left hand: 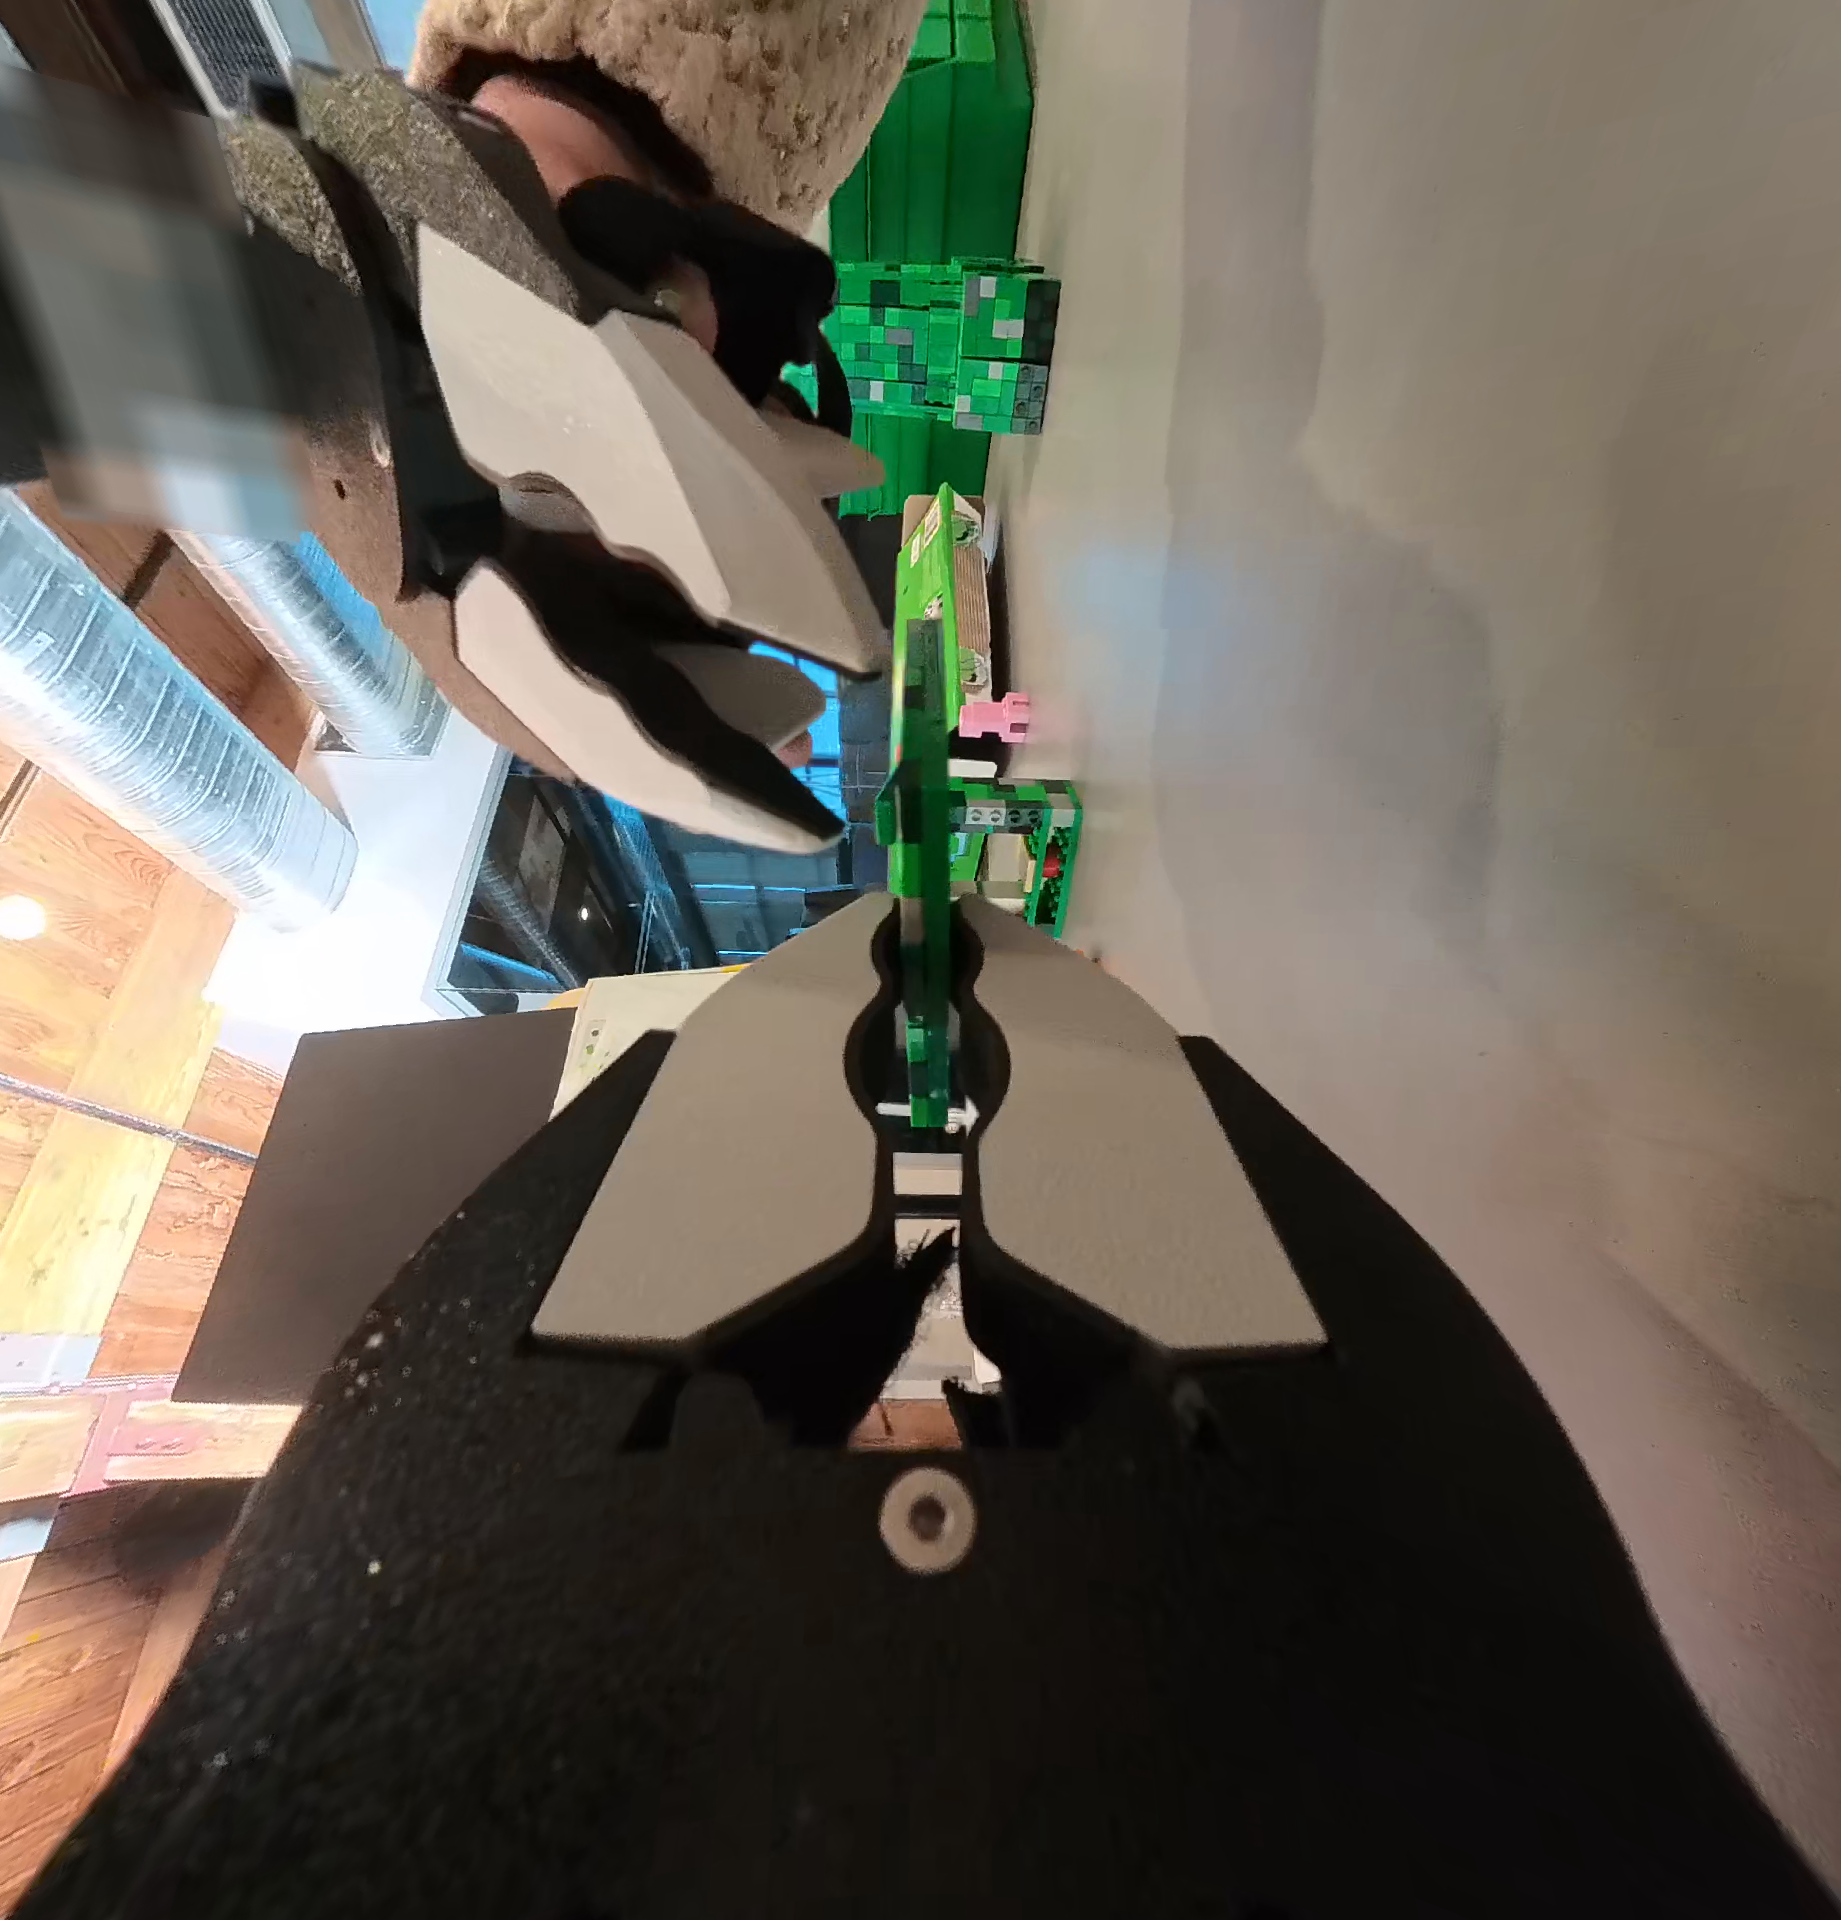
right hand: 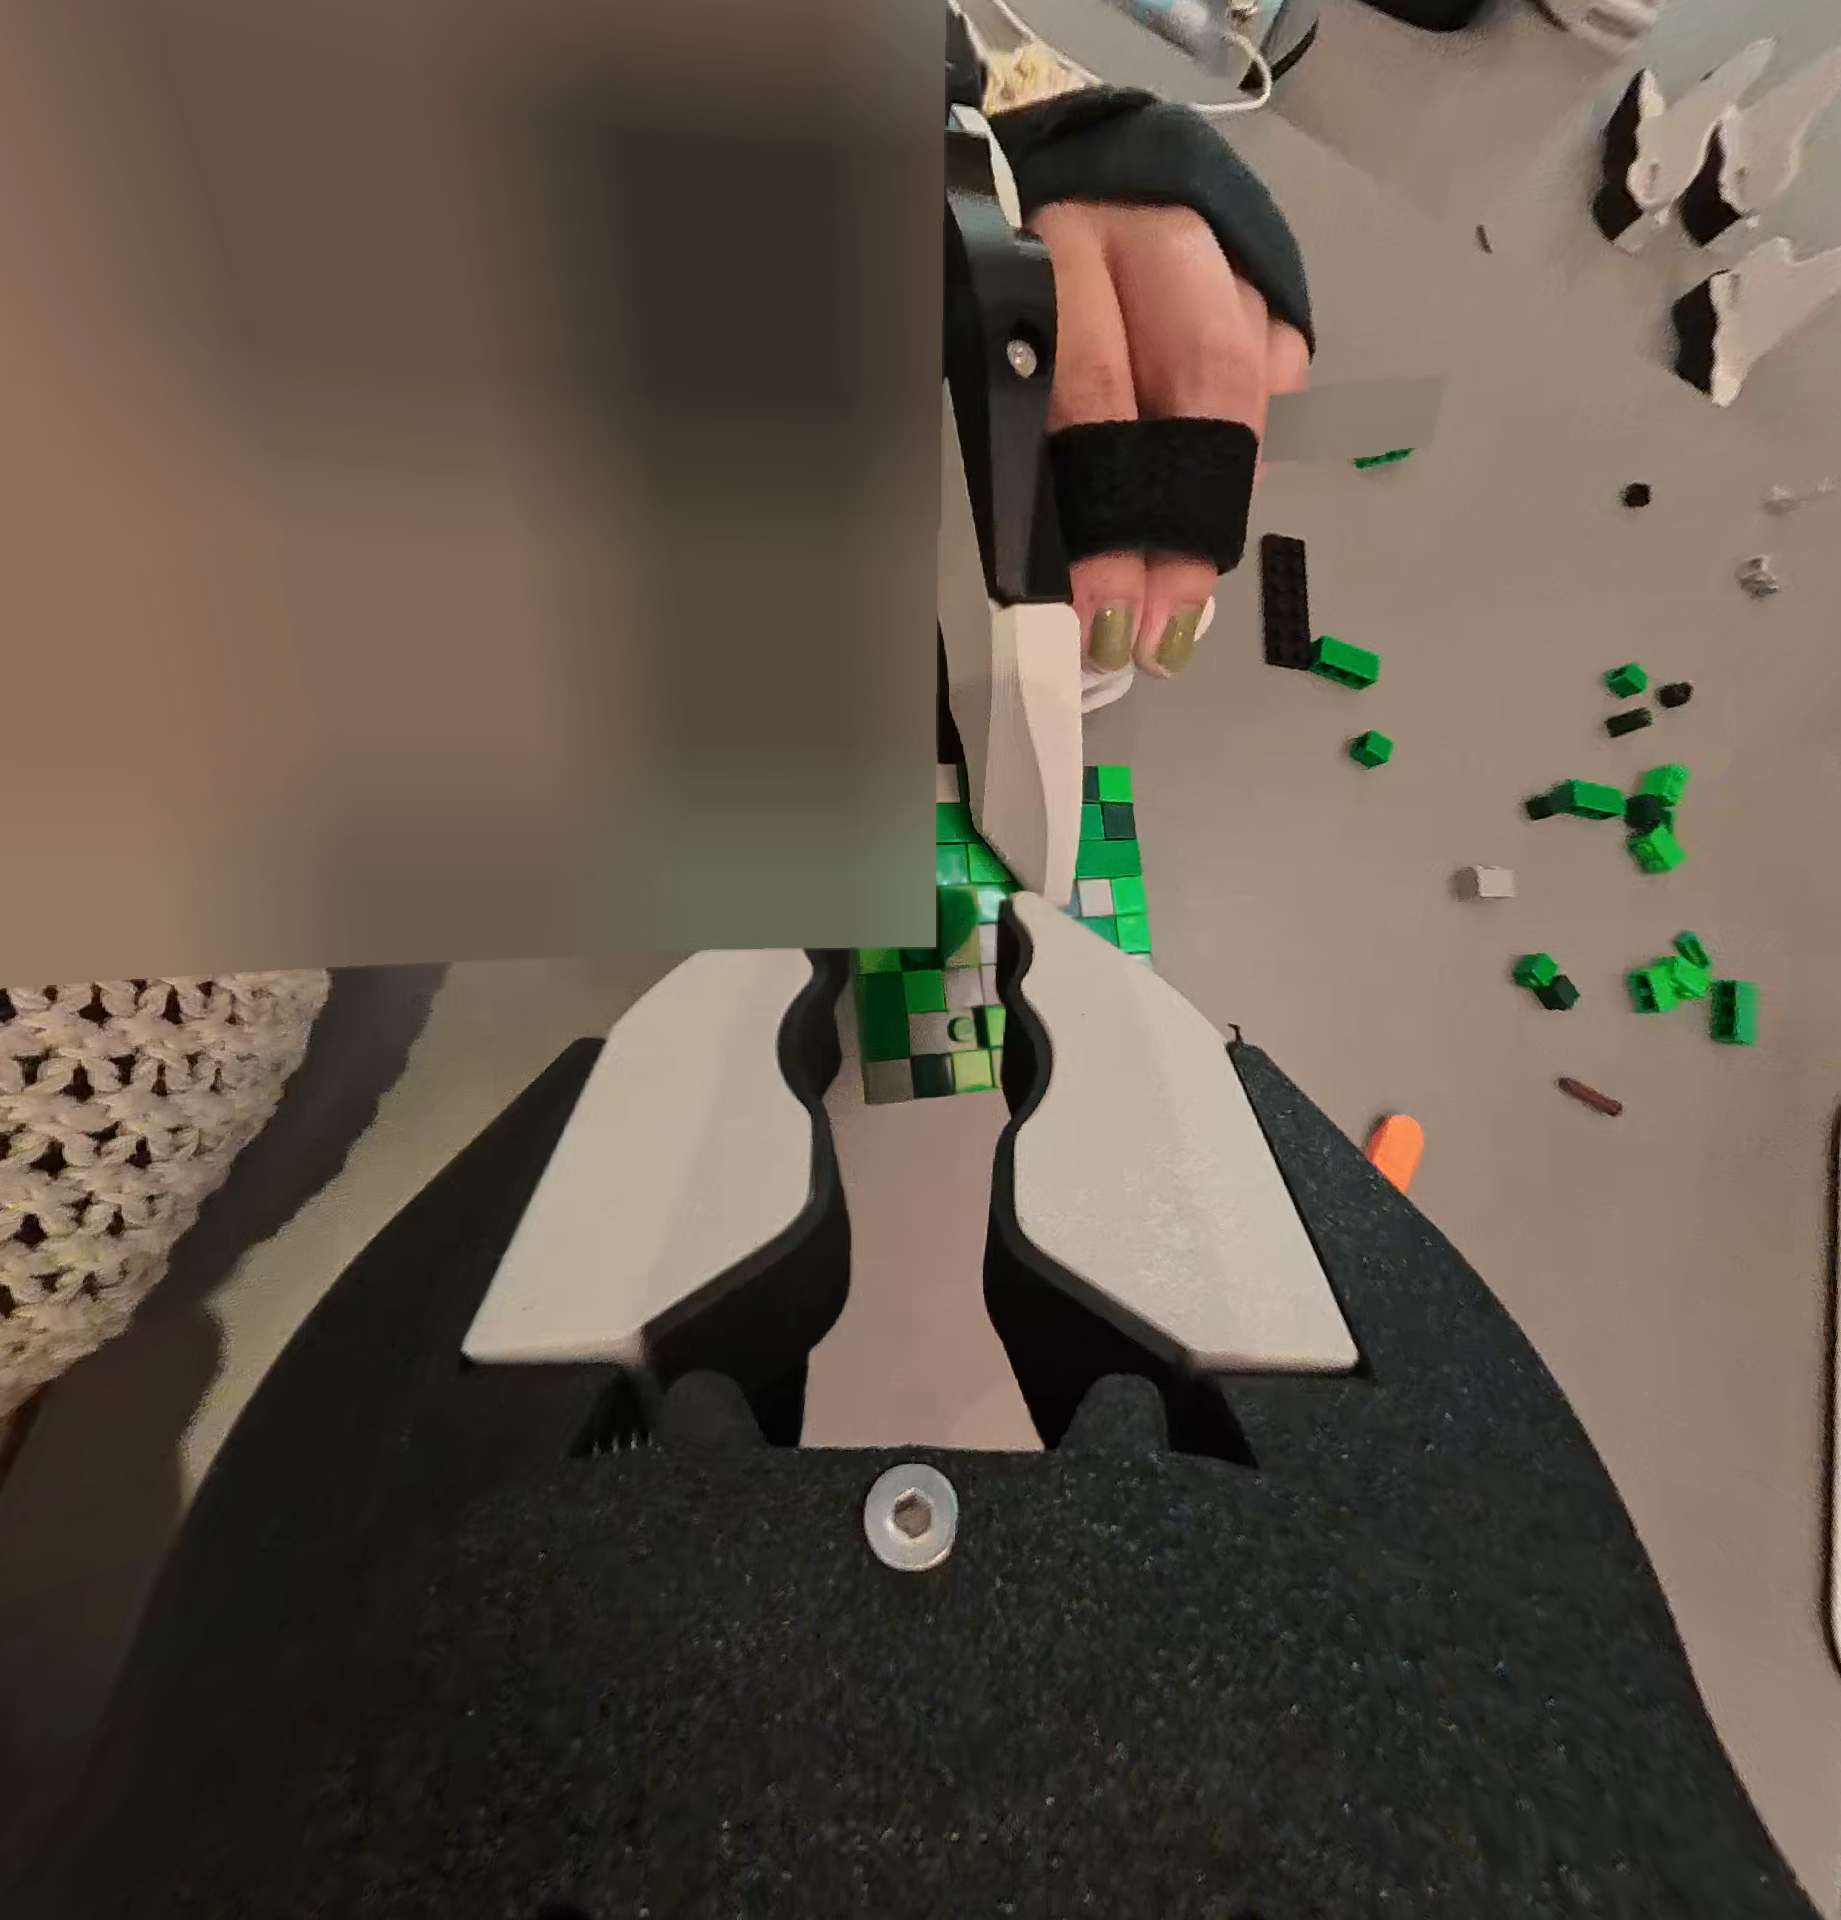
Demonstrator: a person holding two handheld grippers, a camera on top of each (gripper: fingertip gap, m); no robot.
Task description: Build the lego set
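Green mosaic panel (left hand: 921, 821) being clamped edge-on between left gripper (left hand: 924, 940) fingers; right gripper (right hand: 921, 971) fingers standing apart, hovering beside it. Partly built: loose bricks (right hand: 1654, 810) still lying at three o'clock on grey surface (right hand: 1467, 1195).

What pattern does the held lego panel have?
The panel has a checker of green, dark green and grey squares, clearest in the right wrist view.

Silver ducts (left hand: 116, 665) overhead, crochet fabric (right hand: 95, 1122), grey tabletop (right hand: 1518, 1299)
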